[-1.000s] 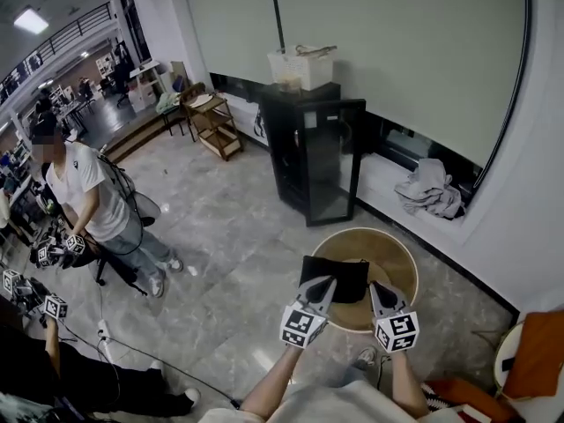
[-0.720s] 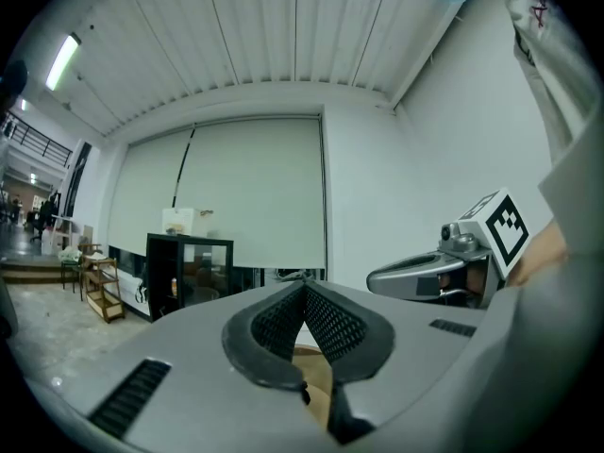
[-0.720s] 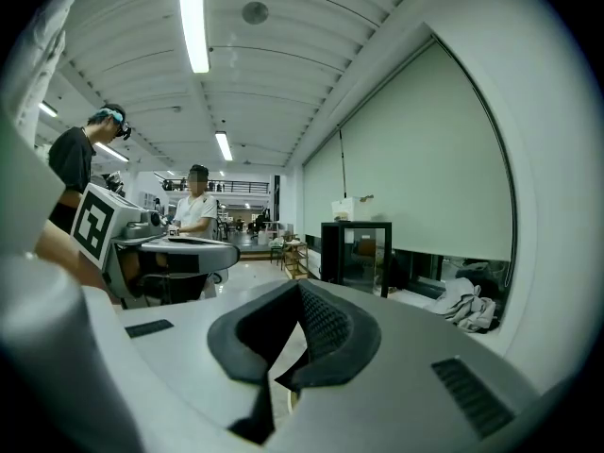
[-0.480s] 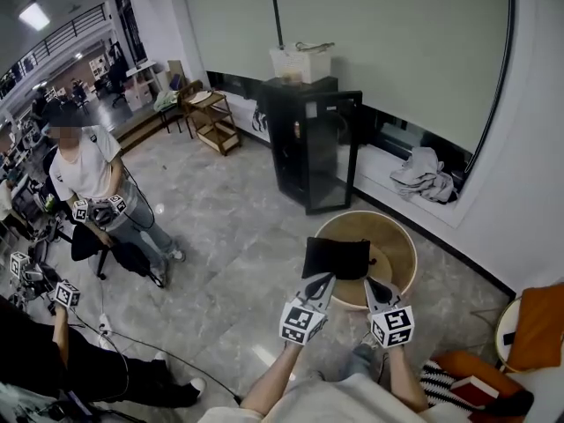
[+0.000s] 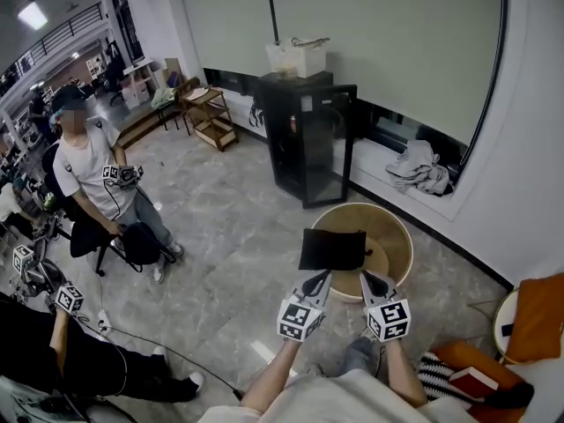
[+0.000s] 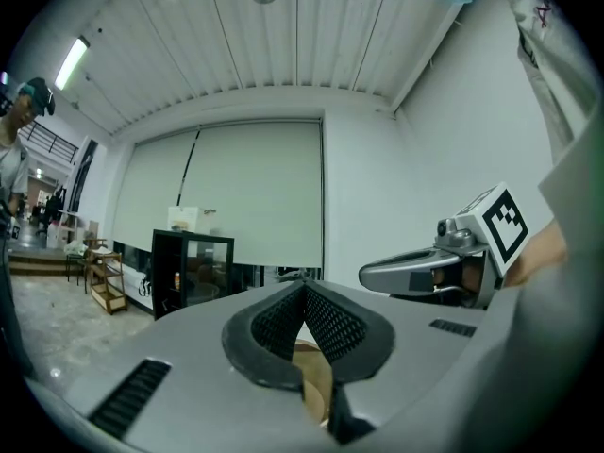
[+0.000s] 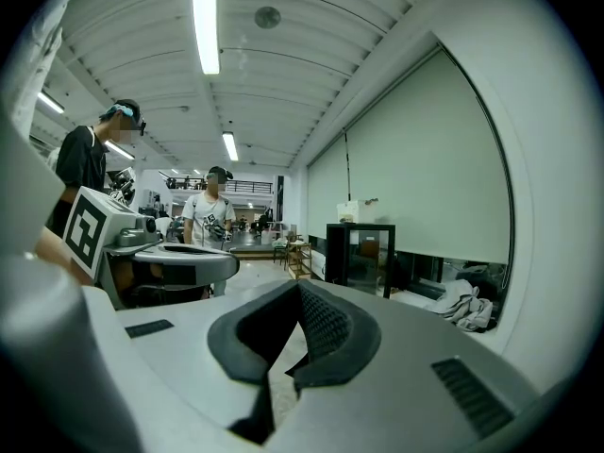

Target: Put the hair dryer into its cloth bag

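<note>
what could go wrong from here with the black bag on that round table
The black cloth bag seems to overhang the left rim of the round wooden table, so a nudge might slide it off. The left gripper and right gripper are both shut and empty; reaching in closed could shove the bag.

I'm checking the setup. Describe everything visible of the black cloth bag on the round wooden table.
The black cloth bag is a flat, dark, soft-looking rectangle lying on the left part of the round wooden table, its left edge at the rim. Neither the left gripper nor the right gripper holds it.
</note>
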### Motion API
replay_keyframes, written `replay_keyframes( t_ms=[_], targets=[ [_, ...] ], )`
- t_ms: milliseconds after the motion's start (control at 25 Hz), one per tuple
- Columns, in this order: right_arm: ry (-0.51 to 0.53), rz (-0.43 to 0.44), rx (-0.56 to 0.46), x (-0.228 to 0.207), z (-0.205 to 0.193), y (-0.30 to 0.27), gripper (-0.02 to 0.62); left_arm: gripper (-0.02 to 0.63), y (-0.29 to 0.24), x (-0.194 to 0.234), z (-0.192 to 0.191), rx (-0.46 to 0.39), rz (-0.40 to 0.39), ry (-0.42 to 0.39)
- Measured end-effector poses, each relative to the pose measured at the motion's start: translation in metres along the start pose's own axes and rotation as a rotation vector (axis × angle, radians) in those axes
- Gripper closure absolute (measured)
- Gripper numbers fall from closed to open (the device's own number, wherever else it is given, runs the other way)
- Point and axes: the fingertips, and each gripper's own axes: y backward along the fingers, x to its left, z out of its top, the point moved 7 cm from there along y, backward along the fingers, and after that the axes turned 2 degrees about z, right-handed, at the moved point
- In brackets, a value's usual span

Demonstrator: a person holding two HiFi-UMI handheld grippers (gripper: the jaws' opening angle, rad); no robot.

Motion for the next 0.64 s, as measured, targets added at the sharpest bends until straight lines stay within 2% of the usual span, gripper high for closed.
replay_keyframes(
  t_ms=[640],
  targets=[
    [0.012,0.014,0.009,-0.0018,0.0023,-0.0048,0.569,0.577,-0.0058,-0.0008,-0.0063,0.008,-0.003,-0.014]
  ],
)
